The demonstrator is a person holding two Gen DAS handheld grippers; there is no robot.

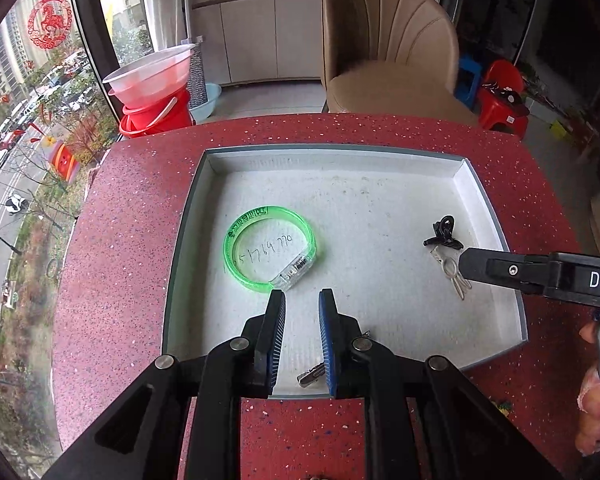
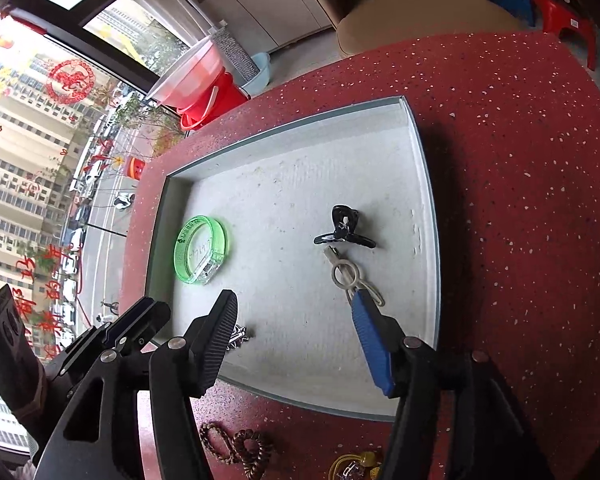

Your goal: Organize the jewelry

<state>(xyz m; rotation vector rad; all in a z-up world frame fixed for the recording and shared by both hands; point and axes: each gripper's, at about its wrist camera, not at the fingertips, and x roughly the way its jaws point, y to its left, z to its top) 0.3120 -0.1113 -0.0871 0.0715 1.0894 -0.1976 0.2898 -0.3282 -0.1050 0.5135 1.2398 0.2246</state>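
Observation:
A shallow grey tray [image 1: 496, 216] [image 2: 424, 148] sits on the red speckled table. In it lie a green bangle [image 1: 236, 236] [image 2: 182, 248], a black hair claw [image 1: 444, 234] [image 2: 346, 228], a silver ring clip [image 1: 452, 272] [image 2: 346, 274] and a small silver clip [image 1: 311, 374] [image 2: 240, 334]. My left gripper [image 1: 302, 300] is open and empty, just near of the bangle. My right gripper [image 2: 294, 300] is open wide and empty above the tray, its blue finger [image 2: 370, 334] next to the ring clip.
A brown bead bracelet [image 2: 236, 446] and a yellow piece [image 2: 356, 466] lie on the table in front of the tray. A tan chair [image 1: 388, 48] stands behind the table. Red buckets [image 1: 156, 96] stand by the window at the left.

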